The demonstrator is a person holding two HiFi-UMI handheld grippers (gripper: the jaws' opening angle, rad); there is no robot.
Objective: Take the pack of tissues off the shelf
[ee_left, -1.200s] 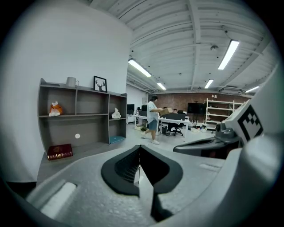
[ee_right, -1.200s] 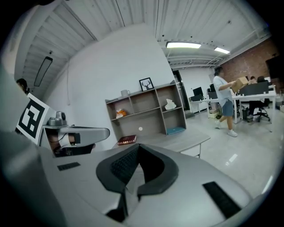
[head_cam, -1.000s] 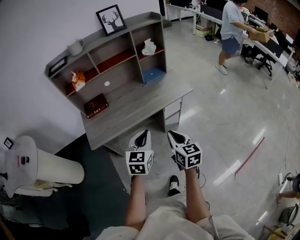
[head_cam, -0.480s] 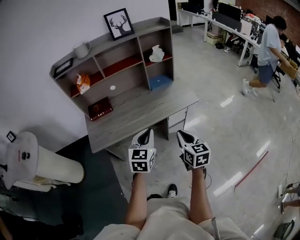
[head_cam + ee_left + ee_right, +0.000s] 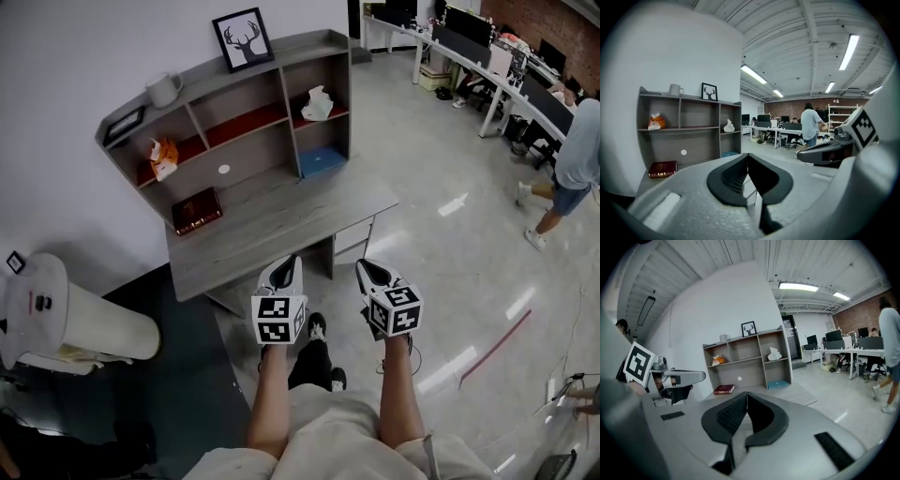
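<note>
Left tool [image 5: 292, 262], right tool [image 5: 362, 266] closed; tissues [image 5: 319, 103] small, indistinct.

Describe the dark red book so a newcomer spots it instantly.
Find the grey shelf desk against the white wall. The dark red book lies flat on the desktop at its left end; its only flat neighbour, the blue item, sits far right.

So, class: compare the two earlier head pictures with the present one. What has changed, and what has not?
The bystander walked from upper centre to the picture's right edge. The wearer's dark shoe has stepped forward. Unchanged: the left hand-held gripper and right hand-held gripper stay shut, empty, side by side; everything on the shelf unit sits as before.
</note>
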